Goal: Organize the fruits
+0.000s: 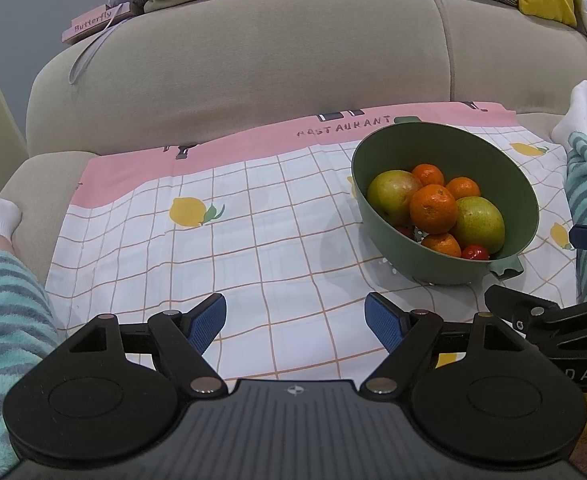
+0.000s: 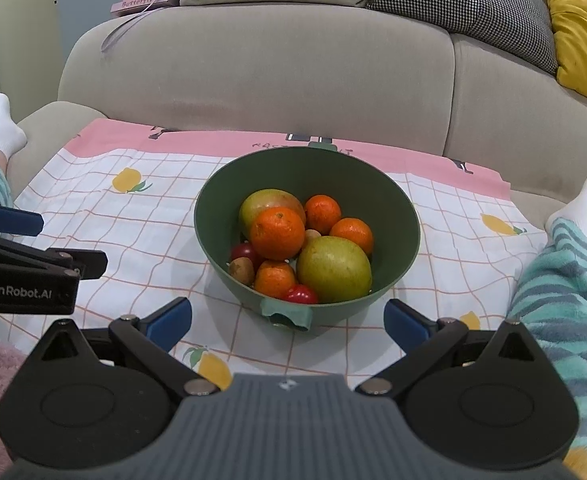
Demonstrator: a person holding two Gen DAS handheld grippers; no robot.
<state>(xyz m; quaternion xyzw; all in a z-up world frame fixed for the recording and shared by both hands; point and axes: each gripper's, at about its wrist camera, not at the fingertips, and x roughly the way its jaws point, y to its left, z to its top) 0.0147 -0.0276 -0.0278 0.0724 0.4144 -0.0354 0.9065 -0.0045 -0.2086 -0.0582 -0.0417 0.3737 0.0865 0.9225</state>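
- Beige sofa [image 2: 253,80], cushions along the back, and a checked lemon-print cloth [image 1: 253,240] spread over the seat as the working surface.
- On the cloth, a green bowl [image 2: 397,208], and all the visible fruit is inside it: oranges [image 2: 276,233], two big green-yellow fruits [image 2: 333,269], small red ones [image 2: 300,294], and a brown one [image 2: 241,269] by the wall.
- No loose fruit on the cloth in either view. This fits fruit already gathered into the bowl, or a full bowl waiting to be sorted out of it; I can't call it.
- Left tongs [image 1: 295,320]: spread wide, nothing between them, low over bare cloth, left of the bowl.
- Right tongs [image 2: 287,320]: also spread and empty, squared up just short of the bowl's near handle [image 2: 287,316].
- The risks: that pile is heaped and round, so nudging one orange could roll the others.
- The bowl sits on soft upholstery, and a push on the rim could tip it.
- The cloth is loose and could drag.
- The person's legs [image 2: 561,300] flank the cloth; a shift there may rock everything.
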